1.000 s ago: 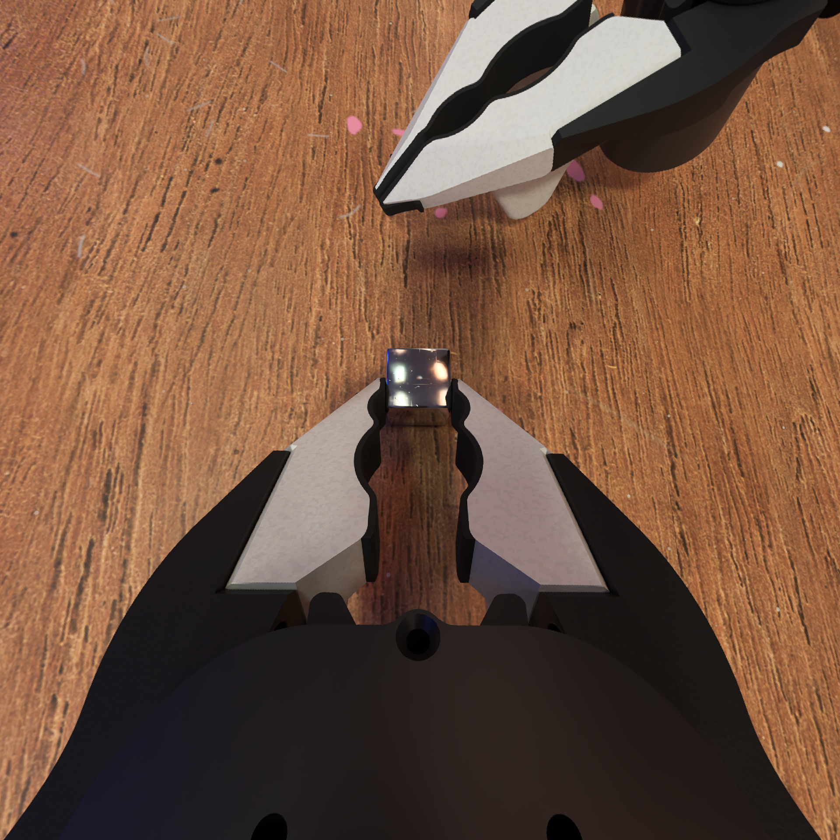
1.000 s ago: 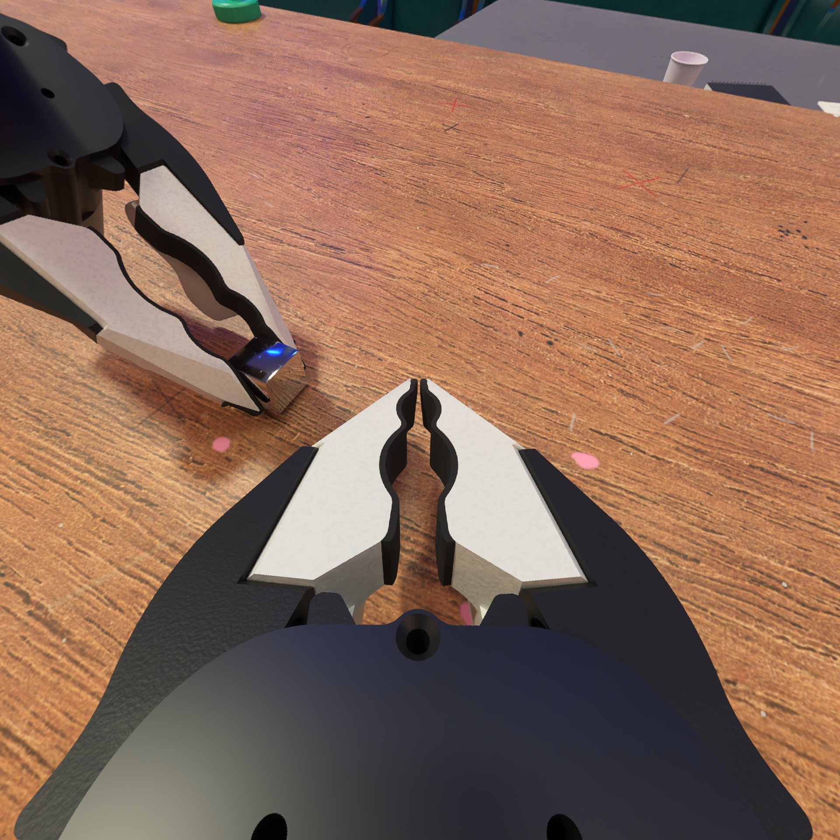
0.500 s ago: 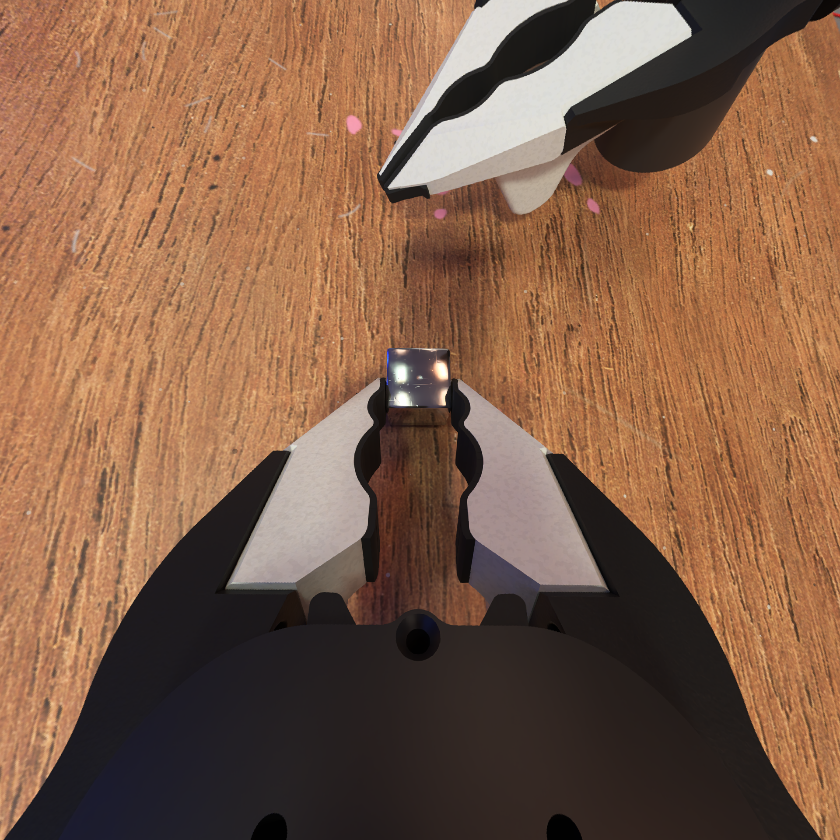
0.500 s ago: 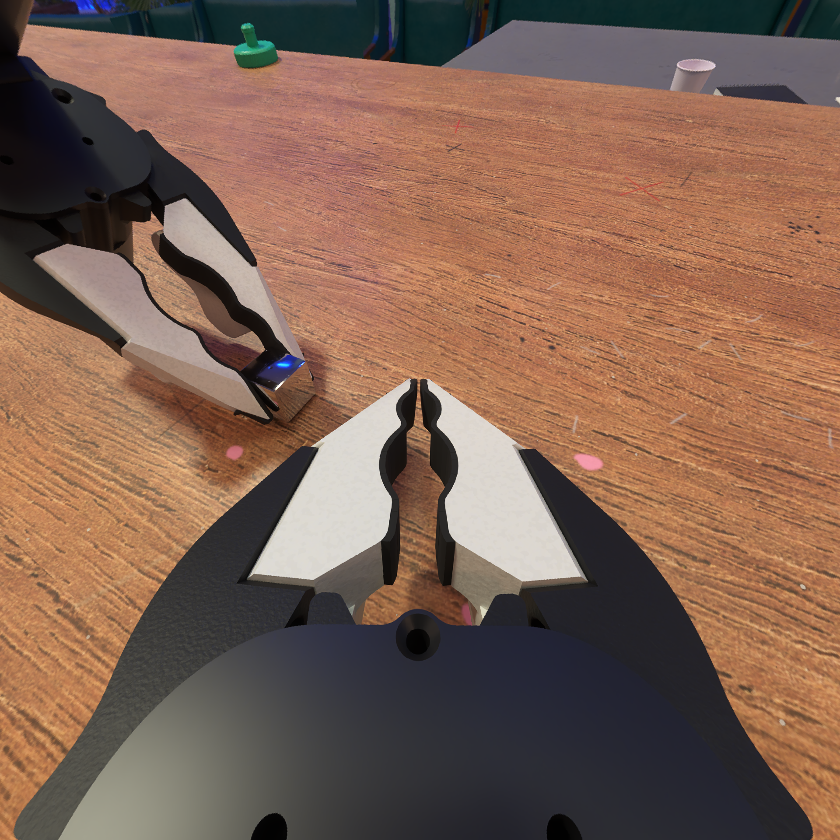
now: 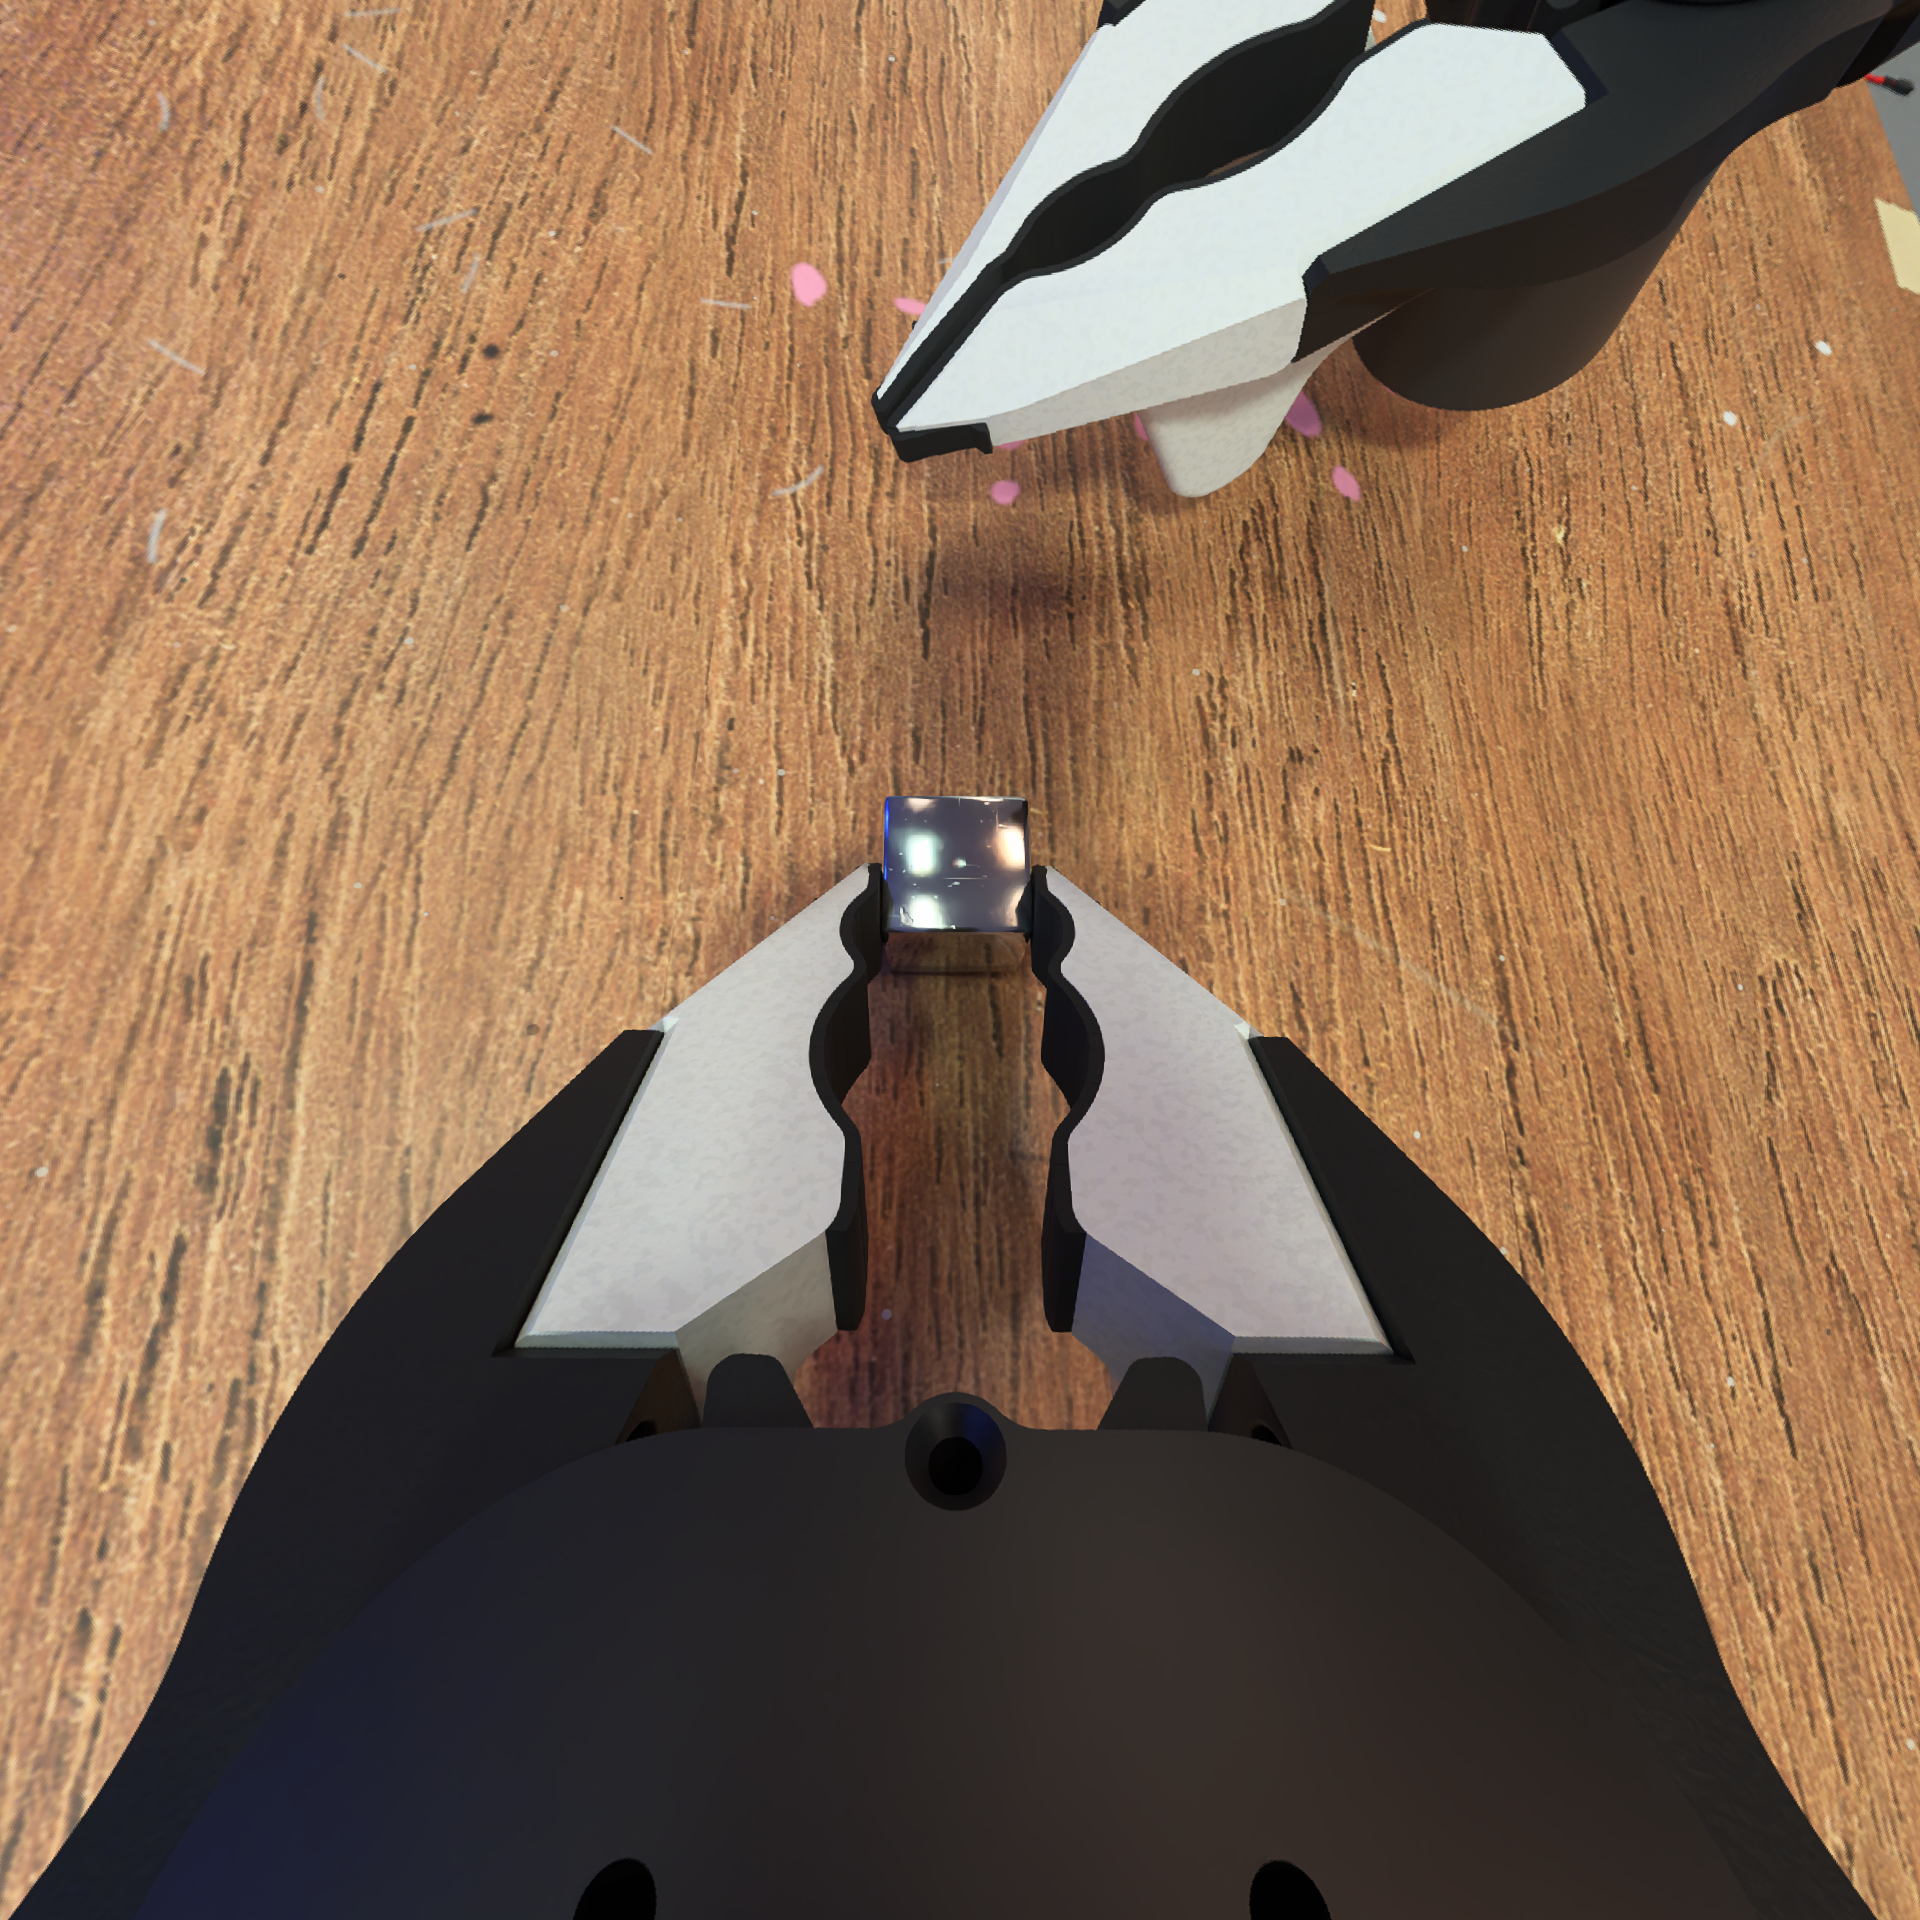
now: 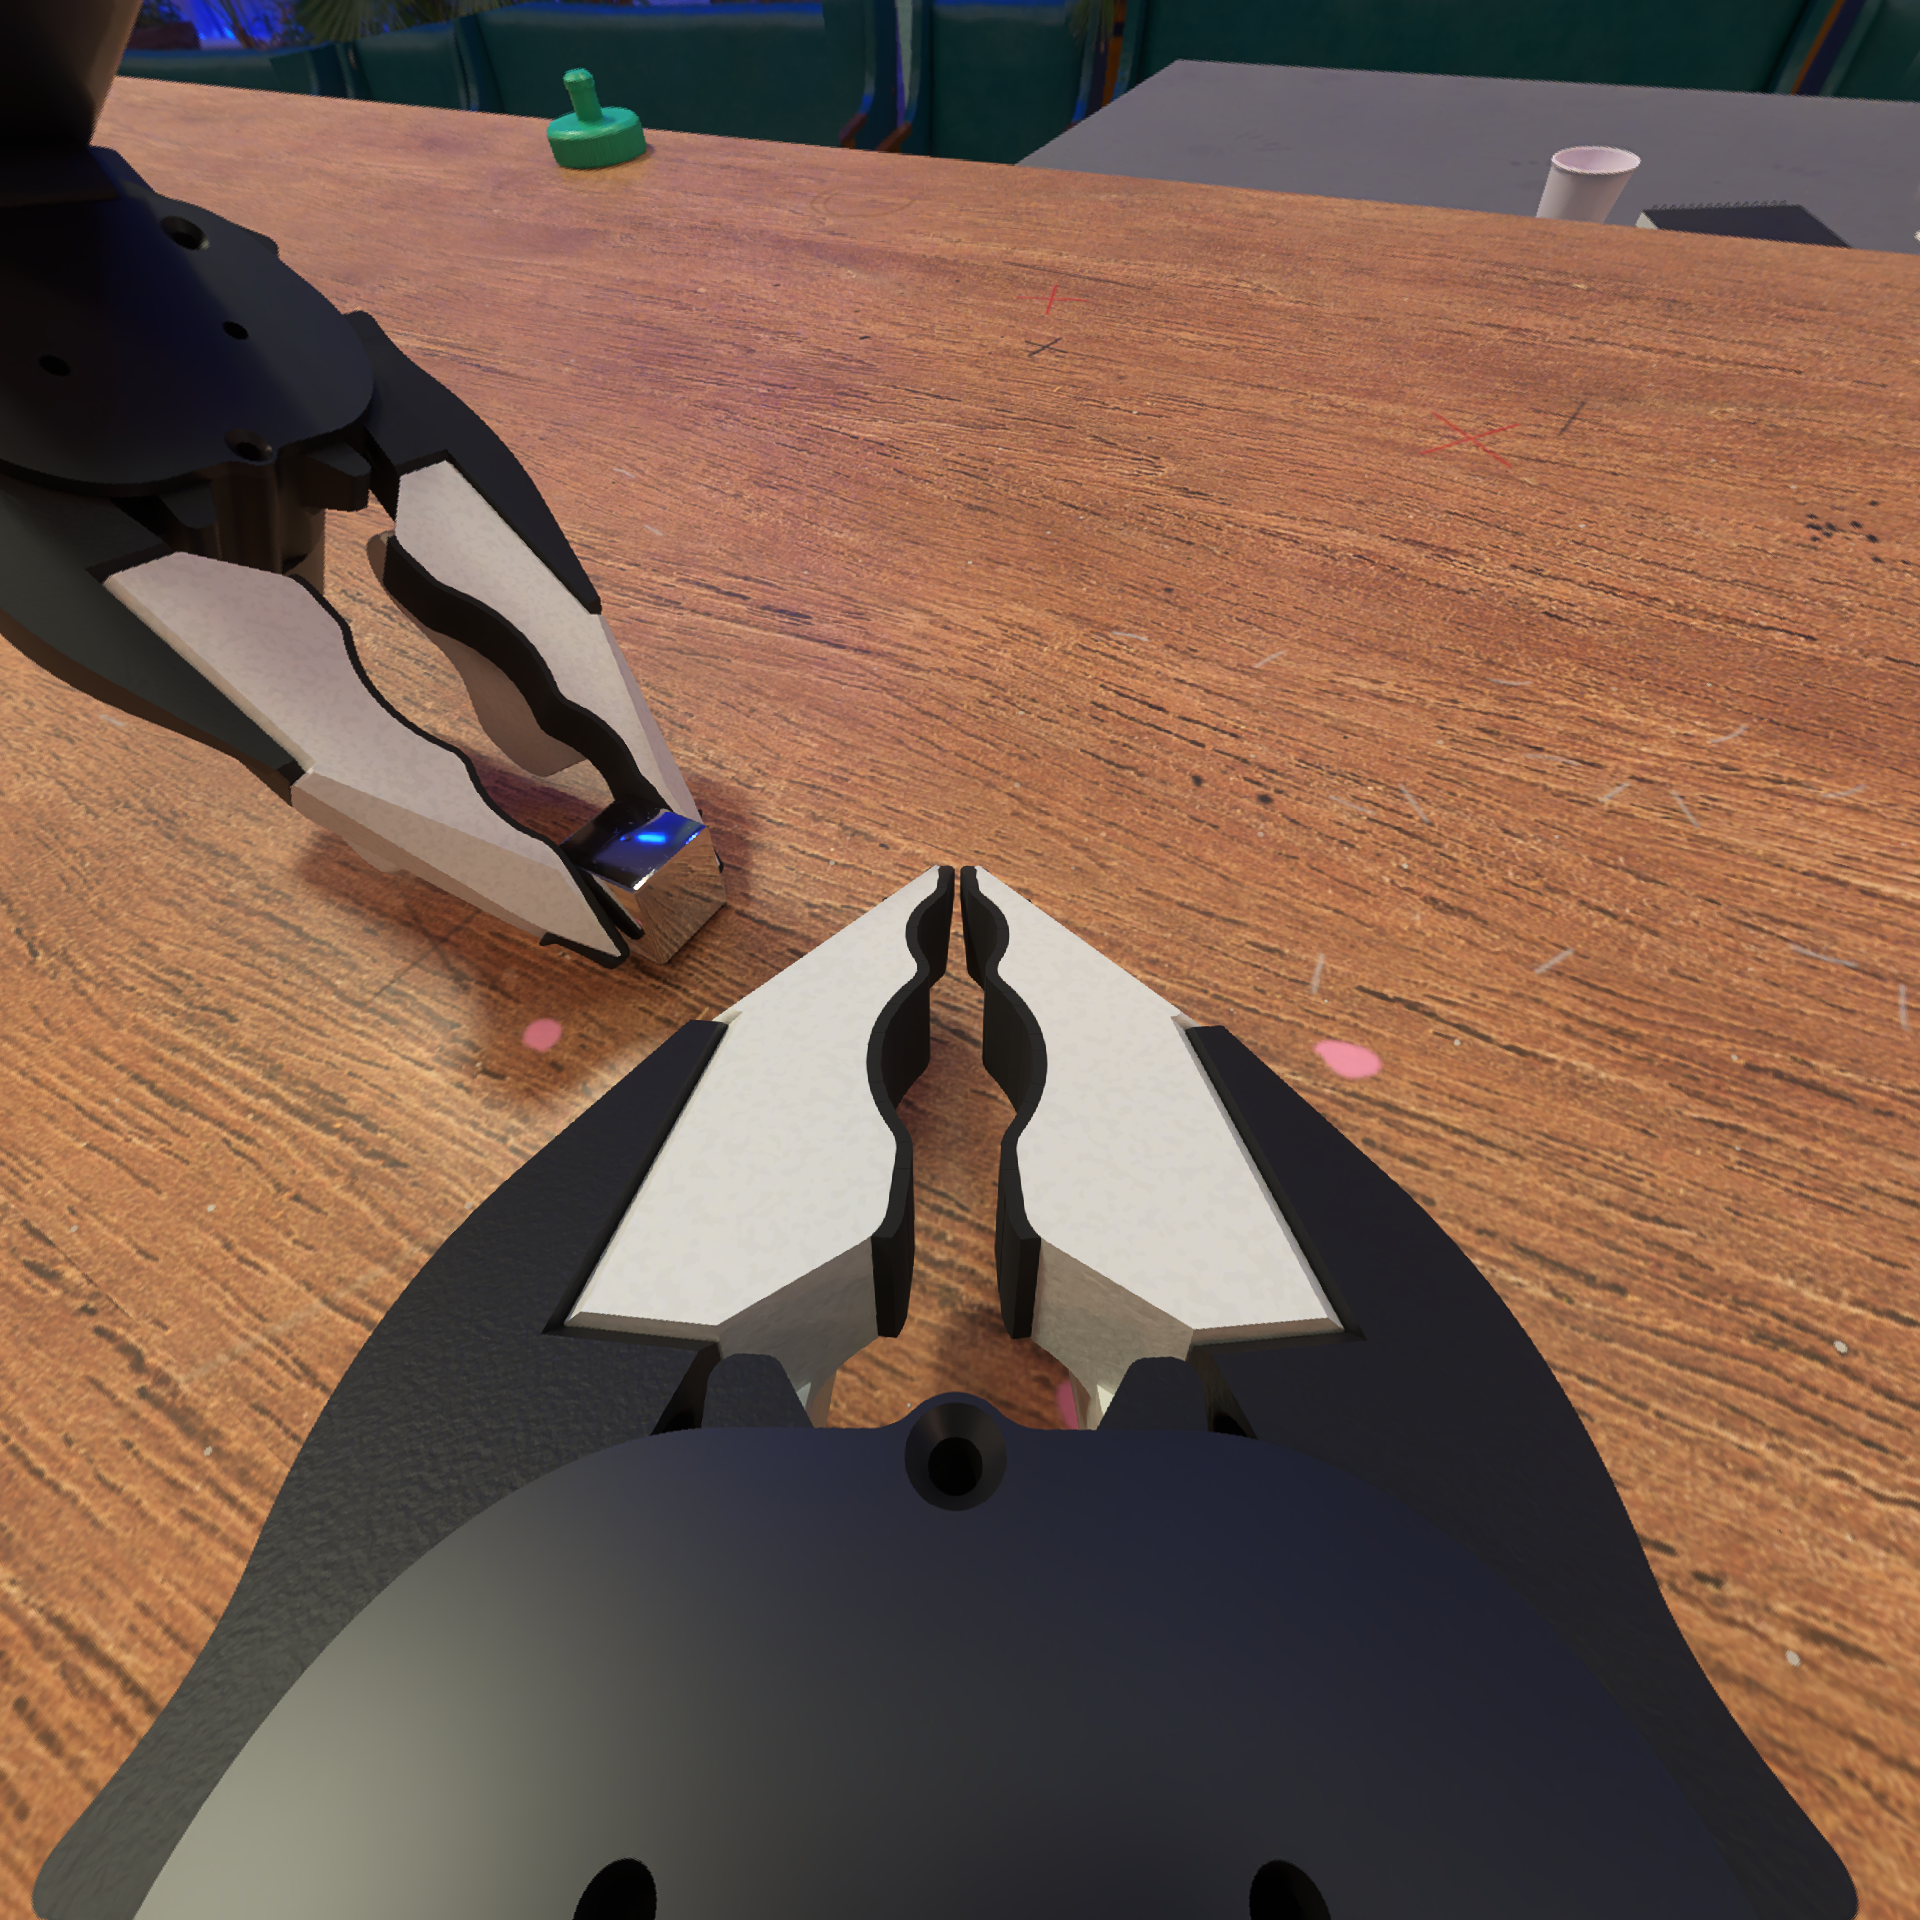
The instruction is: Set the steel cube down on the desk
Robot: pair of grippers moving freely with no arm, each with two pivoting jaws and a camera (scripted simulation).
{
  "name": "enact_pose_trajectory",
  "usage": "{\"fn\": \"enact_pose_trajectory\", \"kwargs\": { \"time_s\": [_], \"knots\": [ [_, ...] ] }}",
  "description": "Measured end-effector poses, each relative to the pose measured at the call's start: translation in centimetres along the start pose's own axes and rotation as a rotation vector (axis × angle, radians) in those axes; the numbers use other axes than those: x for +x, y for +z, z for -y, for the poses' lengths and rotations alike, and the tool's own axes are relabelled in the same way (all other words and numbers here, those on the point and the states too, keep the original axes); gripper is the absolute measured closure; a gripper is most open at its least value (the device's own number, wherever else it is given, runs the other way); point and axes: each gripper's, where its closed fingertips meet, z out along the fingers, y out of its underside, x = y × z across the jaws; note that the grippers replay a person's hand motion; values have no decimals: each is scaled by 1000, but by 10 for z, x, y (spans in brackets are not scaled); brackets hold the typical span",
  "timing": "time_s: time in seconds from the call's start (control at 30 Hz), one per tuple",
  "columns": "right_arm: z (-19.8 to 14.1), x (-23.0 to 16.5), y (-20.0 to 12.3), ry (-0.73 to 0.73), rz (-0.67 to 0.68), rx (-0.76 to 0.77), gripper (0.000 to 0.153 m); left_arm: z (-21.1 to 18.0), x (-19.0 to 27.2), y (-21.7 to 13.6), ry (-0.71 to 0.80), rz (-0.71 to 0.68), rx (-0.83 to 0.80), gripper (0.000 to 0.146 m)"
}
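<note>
The left claw (image 5: 954, 894) pinches the steel cube (image 5: 954, 864) at its tips, low over the tabletop (image 5: 416, 623), well inside its edges. Lower until the cube sits flat, then spread the tips evenly. The right claw (image 6: 956, 878), pressed together and empty, hovers nearby.

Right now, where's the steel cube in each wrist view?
Left wrist view: steel cube at centre, clamped between the left gripper fingertips.
Right wrist view: steel cube left of centre, at the tips of the left gripper, low on the desk.
Shared landmark: the shut right gripper, tips pointing near the cube.
</note>
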Motion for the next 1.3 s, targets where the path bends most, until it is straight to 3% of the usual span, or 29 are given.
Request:
{"fn": "enact_pose_trajectory", "kwargs": {
  "time_s": [1.3],
  "knots": [
    [-1,1,1,-1,-12,-12,151,0,0,0,-3,-3,0,118]
  ]
}}
